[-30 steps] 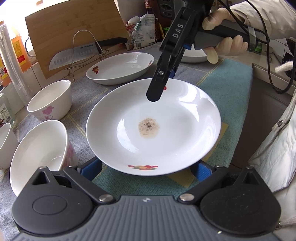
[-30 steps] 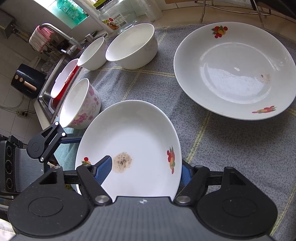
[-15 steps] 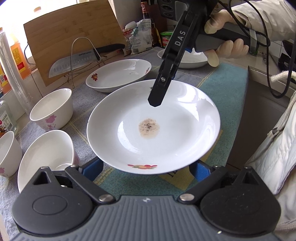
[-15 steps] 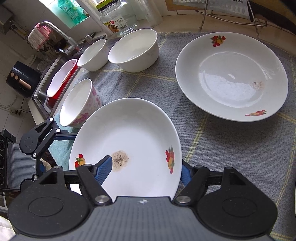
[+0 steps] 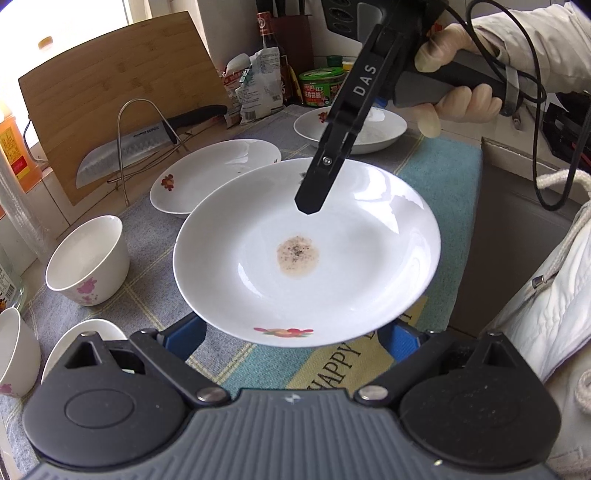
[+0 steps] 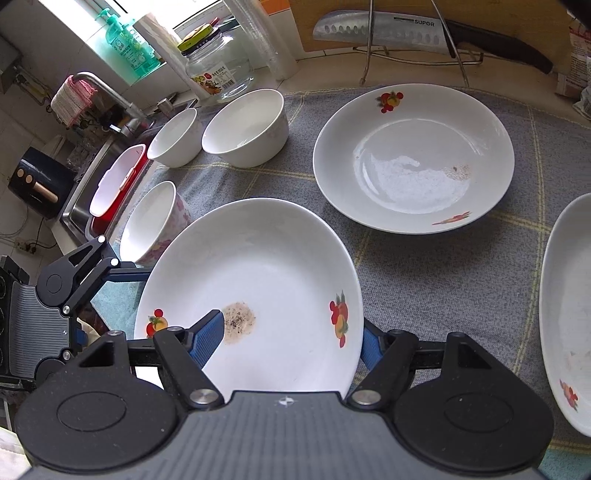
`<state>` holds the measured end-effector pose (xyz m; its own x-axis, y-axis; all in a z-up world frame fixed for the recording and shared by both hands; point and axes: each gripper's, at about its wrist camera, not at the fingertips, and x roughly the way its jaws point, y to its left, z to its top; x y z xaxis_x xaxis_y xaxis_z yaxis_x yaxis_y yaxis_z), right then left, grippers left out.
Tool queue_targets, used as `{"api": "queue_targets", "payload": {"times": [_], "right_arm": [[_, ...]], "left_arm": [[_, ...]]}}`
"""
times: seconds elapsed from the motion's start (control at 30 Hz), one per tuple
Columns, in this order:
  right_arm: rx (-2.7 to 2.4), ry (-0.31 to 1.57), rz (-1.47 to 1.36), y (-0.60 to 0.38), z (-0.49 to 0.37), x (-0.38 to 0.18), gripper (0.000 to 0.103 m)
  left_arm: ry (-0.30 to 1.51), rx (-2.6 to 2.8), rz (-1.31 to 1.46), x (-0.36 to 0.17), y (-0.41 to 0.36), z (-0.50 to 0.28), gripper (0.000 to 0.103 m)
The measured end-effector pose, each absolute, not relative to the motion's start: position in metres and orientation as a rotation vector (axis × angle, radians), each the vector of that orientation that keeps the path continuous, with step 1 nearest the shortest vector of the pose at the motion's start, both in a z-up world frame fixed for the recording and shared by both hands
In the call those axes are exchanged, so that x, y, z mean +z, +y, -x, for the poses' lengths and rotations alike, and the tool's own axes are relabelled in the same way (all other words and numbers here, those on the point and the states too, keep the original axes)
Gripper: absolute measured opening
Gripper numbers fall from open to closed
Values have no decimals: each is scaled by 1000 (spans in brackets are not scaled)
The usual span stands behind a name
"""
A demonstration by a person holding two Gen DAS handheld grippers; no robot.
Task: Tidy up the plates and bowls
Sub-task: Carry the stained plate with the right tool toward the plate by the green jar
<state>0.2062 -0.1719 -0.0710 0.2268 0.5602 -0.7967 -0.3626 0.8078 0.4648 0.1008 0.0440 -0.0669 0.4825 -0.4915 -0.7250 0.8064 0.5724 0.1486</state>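
Grey cloth covers the worktop. Both the left hand-held gripper and right hand-held gripper hold one white plate with a brown spot and fruit pictures.

You can read "DAS" in white on the right gripper's black finger arm. "SUPOR" is on the knife blade, legible in both views. The mat shows "HAPPY". Labels on the jar, packets and bottles are too small to read.
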Motion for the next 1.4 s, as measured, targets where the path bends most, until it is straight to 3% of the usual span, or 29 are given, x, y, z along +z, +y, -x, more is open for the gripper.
{"api": "queue_targets", "payload": {"times": [1.4], "right_arm": [[426,1110,-310,-392,-224,-66,79]], "left_arm": [[642,-1039,-621,-64,-159,-195,98]]}}
